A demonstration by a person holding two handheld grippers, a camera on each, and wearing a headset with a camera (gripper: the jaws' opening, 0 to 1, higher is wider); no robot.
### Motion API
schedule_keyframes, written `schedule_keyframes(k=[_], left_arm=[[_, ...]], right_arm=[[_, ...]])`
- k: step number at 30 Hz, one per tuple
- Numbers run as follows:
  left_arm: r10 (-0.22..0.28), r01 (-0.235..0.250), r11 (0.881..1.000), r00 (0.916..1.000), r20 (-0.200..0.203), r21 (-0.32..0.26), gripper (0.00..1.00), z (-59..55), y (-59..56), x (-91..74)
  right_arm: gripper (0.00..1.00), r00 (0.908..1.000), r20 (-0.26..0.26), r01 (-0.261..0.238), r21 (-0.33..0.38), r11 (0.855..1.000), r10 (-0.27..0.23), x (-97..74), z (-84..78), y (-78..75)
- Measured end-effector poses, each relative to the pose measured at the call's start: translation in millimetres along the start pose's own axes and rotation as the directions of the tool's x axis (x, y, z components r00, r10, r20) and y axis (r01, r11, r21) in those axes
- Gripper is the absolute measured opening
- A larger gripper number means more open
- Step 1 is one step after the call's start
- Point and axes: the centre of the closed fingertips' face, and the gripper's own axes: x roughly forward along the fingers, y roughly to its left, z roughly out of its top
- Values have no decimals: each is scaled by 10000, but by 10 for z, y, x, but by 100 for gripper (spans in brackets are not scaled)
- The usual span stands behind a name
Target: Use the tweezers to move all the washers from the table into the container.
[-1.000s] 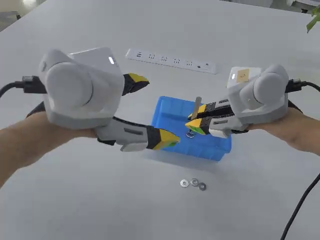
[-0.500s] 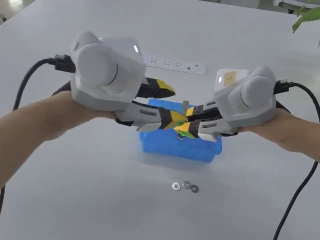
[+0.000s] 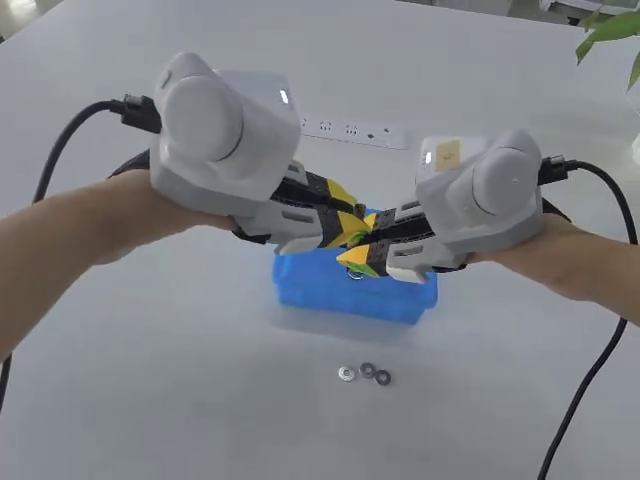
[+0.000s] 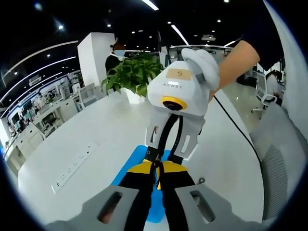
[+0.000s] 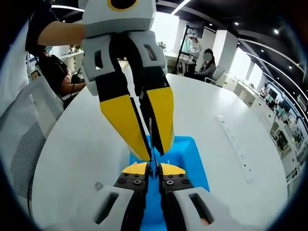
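Note:
The blue container (image 3: 315,292) sits mid-table, with three washers (image 3: 365,374) lying in a row on the table just in front of it. Above the container both grippers meet tip to tip. My right gripper (image 3: 358,258) is shut on the thin metal tweezers (image 5: 150,137), which rise from its jaws. My left gripper (image 3: 350,226) comes in from the left, and its yellow jaws are pressed together around the same tweezers (image 4: 158,182). A small ring-like thing (image 3: 355,272) hangs just below the tips; whether the tweezers grip it is unclear.
A white power strip (image 3: 350,130) lies on the table behind the container. A cable (image 3: 590,370) trails from the right gripper across the table's right side. A potted plant (image 4: 134,74) stands at the table's far end, with people and desks beyond.
My left gripper has swung in from the left and its wide-open jaws have shut around the tweezers. The right gripper kept the tweezers over the container. The camera shifted slightly.

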Motion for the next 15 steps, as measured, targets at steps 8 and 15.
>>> schedule_keyframes(k=[8,15], left_arm=[[-170,172,9997,9998,-141,194,6,0,-27,0],[-383,398,9970,9990,-239,660,5,15,-60,-42]], right_arm=[[9,10000,-39,-54,-10,10000,54,-7,-7,19],[10,10000,46,-56,-133,9999,56,-31,29,44]])
